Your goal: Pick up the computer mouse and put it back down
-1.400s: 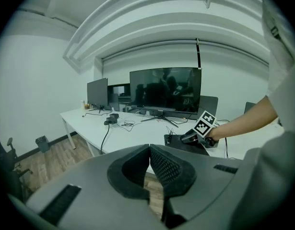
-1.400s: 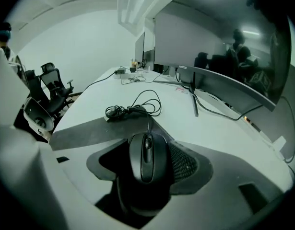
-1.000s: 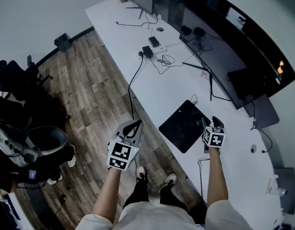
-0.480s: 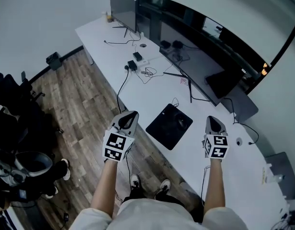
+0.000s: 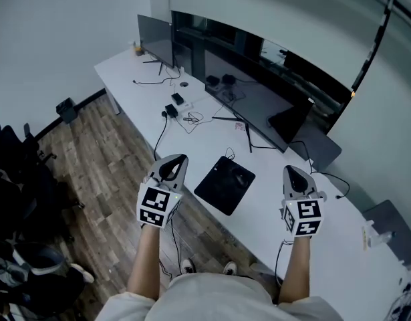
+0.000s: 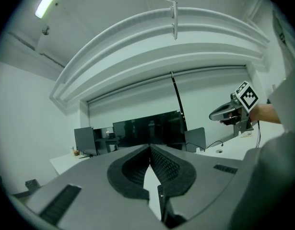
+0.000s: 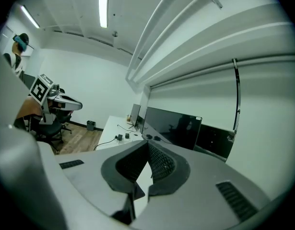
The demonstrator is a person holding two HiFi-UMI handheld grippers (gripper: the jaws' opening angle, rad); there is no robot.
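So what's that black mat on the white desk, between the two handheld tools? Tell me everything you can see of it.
The mouse pad is a thin, flat, matte black rectangle. It lies on the white desk close to the front edge and is turned askew to that edge. A small dark computer mouse sits on its far right part, and nothing else rests on it. The left gripper and right gripper are held up on either side of it, and neither touches it.
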